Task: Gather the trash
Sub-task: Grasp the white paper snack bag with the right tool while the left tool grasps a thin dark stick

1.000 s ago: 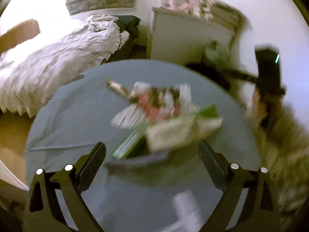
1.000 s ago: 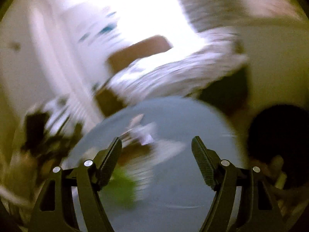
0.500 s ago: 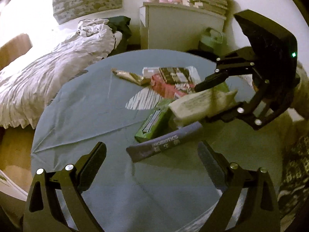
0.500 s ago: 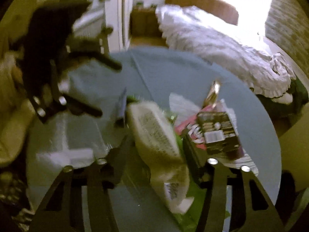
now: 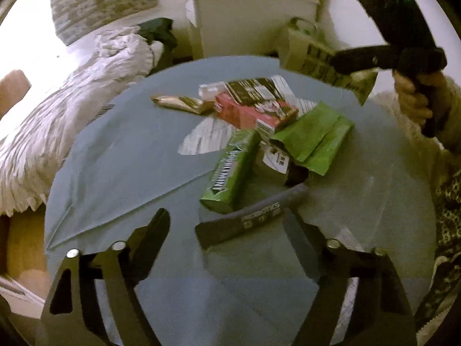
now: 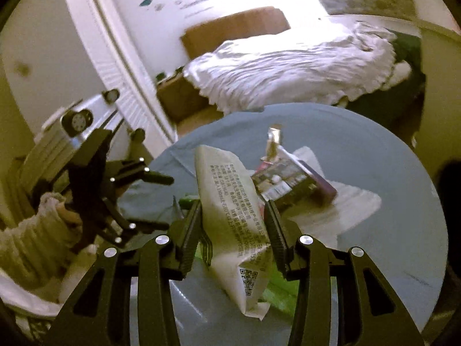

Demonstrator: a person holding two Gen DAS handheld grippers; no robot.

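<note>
A pile of trash lies on the round blue-grey table [image 5: 121,173]: a green mint box [image 5: 230,173], a green packet [image 5: 314,141], a red box [image 5: 253,112], a gold wrapper [image 5: 178,102] and a grey sachet [image 5: 253,216]. My left gripper [image 5: 227,225] is open just above the table, with the grey sachet between its fingertips. My right gripper [image 6: 233,222] is shut on a white printed wrapper [image 6: 230,210] and holds it lifted above the table; it also shows in the left wrist view [image 5: 325,66].
A bed with white crumpled bedding [image 5: 72,106] stands left of the table. A white cabinet [image 5: 250,20] stands behind it. A silver suitcase [image 6: 66,135] is at the left in the right wrist view.
My right gripper has lifted the white wrapper off the pile and carried it up and to the right. My left gripper has moved a little closer to the grey sachet.
</note>
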